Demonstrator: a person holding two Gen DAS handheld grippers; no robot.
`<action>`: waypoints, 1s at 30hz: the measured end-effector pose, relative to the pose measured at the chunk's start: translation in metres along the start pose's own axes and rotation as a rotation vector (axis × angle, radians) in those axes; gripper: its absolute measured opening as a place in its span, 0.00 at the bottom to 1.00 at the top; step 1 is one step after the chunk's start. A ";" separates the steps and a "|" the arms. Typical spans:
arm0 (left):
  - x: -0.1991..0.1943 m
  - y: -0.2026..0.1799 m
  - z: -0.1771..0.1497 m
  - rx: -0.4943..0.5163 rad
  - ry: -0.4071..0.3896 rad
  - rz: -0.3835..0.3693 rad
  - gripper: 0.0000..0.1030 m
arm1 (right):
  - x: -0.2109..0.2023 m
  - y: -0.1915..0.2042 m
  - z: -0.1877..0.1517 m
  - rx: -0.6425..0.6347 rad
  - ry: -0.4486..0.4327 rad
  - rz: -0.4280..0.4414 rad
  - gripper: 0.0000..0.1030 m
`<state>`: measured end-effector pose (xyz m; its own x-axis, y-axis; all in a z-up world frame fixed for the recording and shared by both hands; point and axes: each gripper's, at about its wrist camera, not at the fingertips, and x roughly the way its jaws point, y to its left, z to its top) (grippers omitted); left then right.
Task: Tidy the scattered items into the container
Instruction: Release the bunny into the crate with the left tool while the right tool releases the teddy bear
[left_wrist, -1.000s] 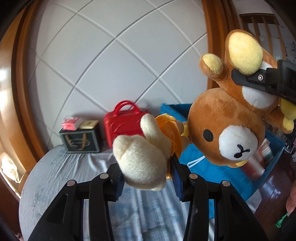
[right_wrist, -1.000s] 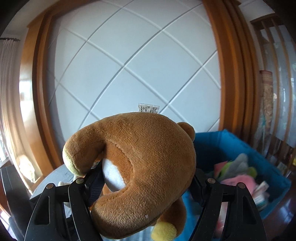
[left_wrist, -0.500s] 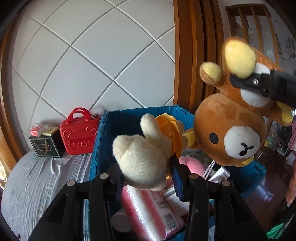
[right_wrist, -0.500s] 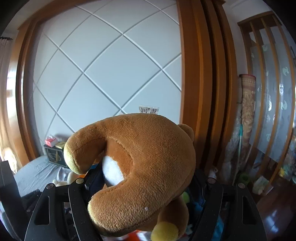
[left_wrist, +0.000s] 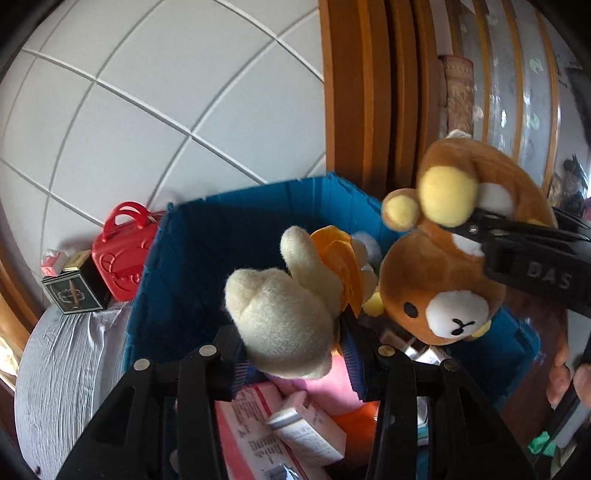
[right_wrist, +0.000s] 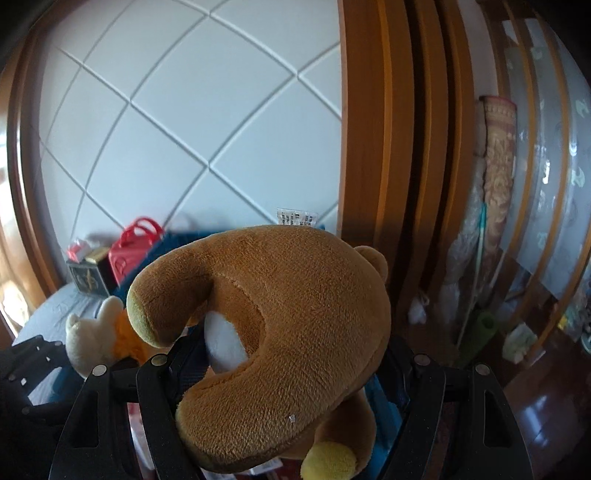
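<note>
Swung across from the bed to above the blue container. Left gripper clamped on cream plush toy, fuzzy and limp; right gripper pinching brown bear, velvety, rounded. Best lowered past the ribbed rim, then released onto boxes inside.

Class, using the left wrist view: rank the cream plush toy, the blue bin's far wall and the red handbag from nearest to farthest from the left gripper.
1. Cream plush toy: clamped in the left gripper.
2. Blue bin's far wall: straight ahead, past the toy.
3. Red handbag: far left, by the white wall, outside the bin.
</note>
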<state>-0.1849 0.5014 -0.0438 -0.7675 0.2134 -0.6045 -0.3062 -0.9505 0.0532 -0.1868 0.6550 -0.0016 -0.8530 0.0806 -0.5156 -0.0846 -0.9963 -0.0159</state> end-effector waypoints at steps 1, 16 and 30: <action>0.001 -0.003 -0.006 0.003 0.016 -0.001 0.41 | 0.006 -0.001 -0.006 -0.005 0.018 -0.005 0.75; 0.018 -0.015 -0.054 0.006 0.109 -0.006 0.41 | 0.041 -0.003 -0.058 -0.060 0.133 -0.014 0.74; -0.012 -0.018 -0.061 -0.015 0.047 -0.012 0.72 | 0.010 -0.012 -0.066 -0.010 0.100 0.033 0.89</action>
<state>-0.1362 0.5018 -0.0864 -0.7364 0.2148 -0.6416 -0.3071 -0.9511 0.0341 -0.1603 0.6653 -0.0626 -0.7995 0.0449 -0.5990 -0.0519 -0.9986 -0.0057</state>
